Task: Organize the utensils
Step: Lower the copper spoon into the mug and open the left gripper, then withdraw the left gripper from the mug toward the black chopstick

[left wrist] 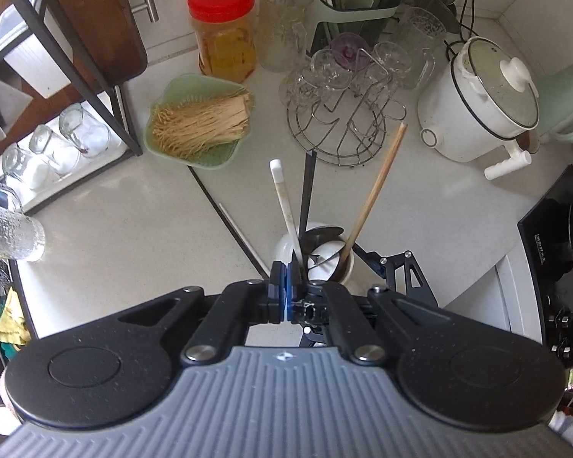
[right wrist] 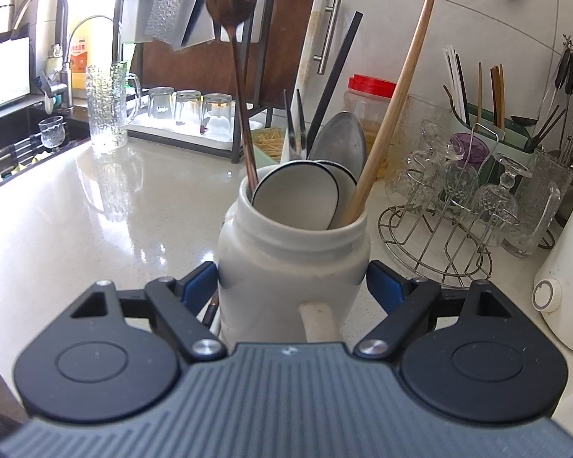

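Note:
A white ceramic jar (right wrist: 286, 252) stands on the pale counter, and my right gripper (right wrist: 292, 286) is shut on it, a blue pad against each side. It holds white black-rimmed spoons (right wrist: 298, 194), a metal spoon (right wrist: 340, 141), a fork, a wooden stick (right wrist: 393, 107), a black stick and a white handle. A dark wooden spoon (right wrist: 231, 0) stands bowl-up with its handle in the jar. My left gripper (left wrist: 286, 267) is shut on its bowl from above, directly over the jar (left wrist: 286, 246). The spoon is hidden under the fingers in the left wrist view.
A wire rack of glasses (left wrist: 343, 114) and a green utensil holder (left wrist: 355, 11) stand behind the jar. A white electric pot (left wrist: 477, 103) is to the right, a green dish of thin sticks (left wrist: 195, 118) and a red-lidded jar (left wrist: 223, 26) to the left. A white chopstick (left wrist: 244, 236) lies on the counter.

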{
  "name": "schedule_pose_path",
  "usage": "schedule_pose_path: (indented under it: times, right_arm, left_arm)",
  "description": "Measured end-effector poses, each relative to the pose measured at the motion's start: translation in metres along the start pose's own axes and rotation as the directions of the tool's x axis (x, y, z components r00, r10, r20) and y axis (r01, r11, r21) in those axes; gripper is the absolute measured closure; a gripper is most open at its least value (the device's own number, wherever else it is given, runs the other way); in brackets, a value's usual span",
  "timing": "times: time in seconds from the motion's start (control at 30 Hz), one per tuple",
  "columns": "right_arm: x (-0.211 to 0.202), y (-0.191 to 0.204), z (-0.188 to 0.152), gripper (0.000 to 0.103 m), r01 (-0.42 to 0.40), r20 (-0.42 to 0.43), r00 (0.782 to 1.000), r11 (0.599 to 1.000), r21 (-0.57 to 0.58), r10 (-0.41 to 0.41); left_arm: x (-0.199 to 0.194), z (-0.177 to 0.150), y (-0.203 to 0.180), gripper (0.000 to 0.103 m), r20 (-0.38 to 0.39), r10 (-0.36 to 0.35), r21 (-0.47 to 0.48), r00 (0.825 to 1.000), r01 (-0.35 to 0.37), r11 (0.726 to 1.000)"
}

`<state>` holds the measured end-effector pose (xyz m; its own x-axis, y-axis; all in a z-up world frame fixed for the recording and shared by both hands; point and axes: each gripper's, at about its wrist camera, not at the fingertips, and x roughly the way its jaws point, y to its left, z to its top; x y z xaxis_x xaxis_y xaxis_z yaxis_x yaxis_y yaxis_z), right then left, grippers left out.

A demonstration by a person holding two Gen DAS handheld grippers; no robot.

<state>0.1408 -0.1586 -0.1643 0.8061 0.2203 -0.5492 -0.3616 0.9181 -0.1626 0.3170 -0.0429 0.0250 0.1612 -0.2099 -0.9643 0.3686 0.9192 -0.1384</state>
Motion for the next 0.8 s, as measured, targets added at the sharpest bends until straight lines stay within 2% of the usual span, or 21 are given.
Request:
schedule_pose_path:
  times: [0.13, 0.27, 0.3, 0.53, 0.67, 0.8]
  right_arm:
    - [-0.001, 0.001, 0.0, 0.016, 0.005, 0.0, 1.0, 1.0, -0.001, -0.005]
    - [-0.001, 0.001, 0.001, 0.017, 0.005, -0.004, 1.0, 1.0, -0.001, -0.005]
    - [-0.001, 0.001, 0.001, 0.017, 0.005, -0.005, 1.0, 1.0, -0.003, -0.005]
    - [-0.001, 0.002, 0.004, 0.017, 0.035, -0.028, 0.999, 0.999, 0.018, -0.035]
    - [0.002, 0.003, 0.009, 0.017, 0.077, -0.061, 0.995, 0.996, 0.056, -0.073]
    - [0.006, 0.006, 0.015, 0.017, 0.109, -0.094, 0.99, 0.992, 0.058, -0.103]
  left_arm:
    - [0.001, -0.002, 0.002, 0.101, 0.021, 0.021, 0.011, 1.0, -0.021, 1.0]
    - [-0.002, -0.014, 0.01, 0.076, 0.068, 0.002, -0.032, 0.998, 0.001, 0.999]
    - [-0.002, -0.02, 0.012, 0.075, 0.086, -0.002, -0.039, 0.996, 0.005, 0.999]
    - [0.011, -0.062, 0.047, 0.072, 0.2, 0.001, -0.126, 0.98, 0.024, 0.992]
    - [0.035, -0.08, 0.073, 0.072, 0.246, 0.007, -0.194, 0.969, 0.042, 0.98]
    - [0.059, -0.091, 0.093, 0.072, 0.279, 0.006, -0.215, 0.96, 0.056, 0.975]
